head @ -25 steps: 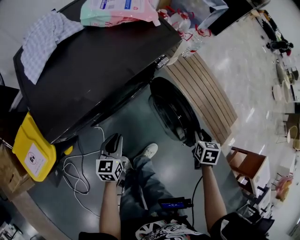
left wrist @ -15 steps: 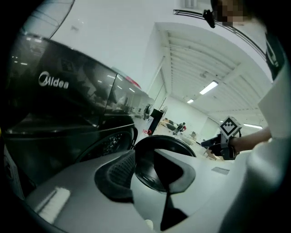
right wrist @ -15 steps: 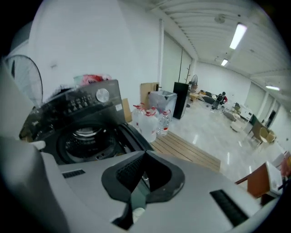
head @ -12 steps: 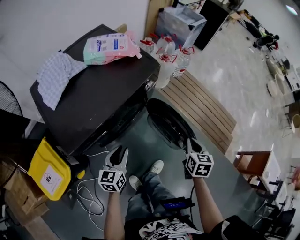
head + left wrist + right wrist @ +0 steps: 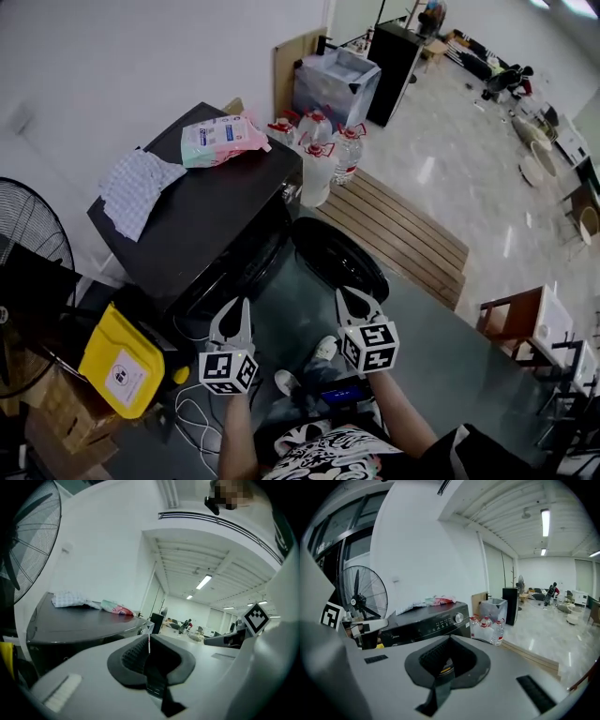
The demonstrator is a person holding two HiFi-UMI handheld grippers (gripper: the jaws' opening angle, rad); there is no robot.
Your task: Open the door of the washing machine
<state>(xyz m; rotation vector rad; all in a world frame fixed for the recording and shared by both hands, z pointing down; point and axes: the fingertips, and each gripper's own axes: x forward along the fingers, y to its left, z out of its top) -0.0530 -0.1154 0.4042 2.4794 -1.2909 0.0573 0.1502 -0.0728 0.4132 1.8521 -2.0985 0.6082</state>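
The black front-loading washing machine (image 5: pixel 197 225) stands left of centre, its round door (image 5: pixel 339 259) swung out wide to the right. Both grippers are held up in front of it and touch nothing. My left gripper (image 5: pixel 233 305) hangs before the machine's front; its jaws are closing, almost together, with nothing between them. My right gripper (image 5: pixel 349 295) is shut and empty, just below the door's near edge. In the left gripper view the left gripper (image 5: pixel 149 639) points along the machine's top (image 5: pixel 79 625). In the right gripper view the right gripper (image 5: pixel 450 638) points at the control panel (image 5: pixel 426 623).
A pink pack (image 5: pixel 222 141) and a checked cloth (image 5: pixel 139 186) lie on the machine. Water bottles (image 5: pixel 319 150) and a slatted wooden panel (image 5: pixel 403 234) sit to its right. A yellow container (image 5: pixel 122 373), a fan (image 5: pixel 33 234) and floor cables (image 5: pixel 192 408) are on the left, and a wooden stool (image 5: pixel 511 323) on the right.
Both grippers have risen. The right one came away from the door's edge and its jaws closed. The left jaws came together. The door stays open.
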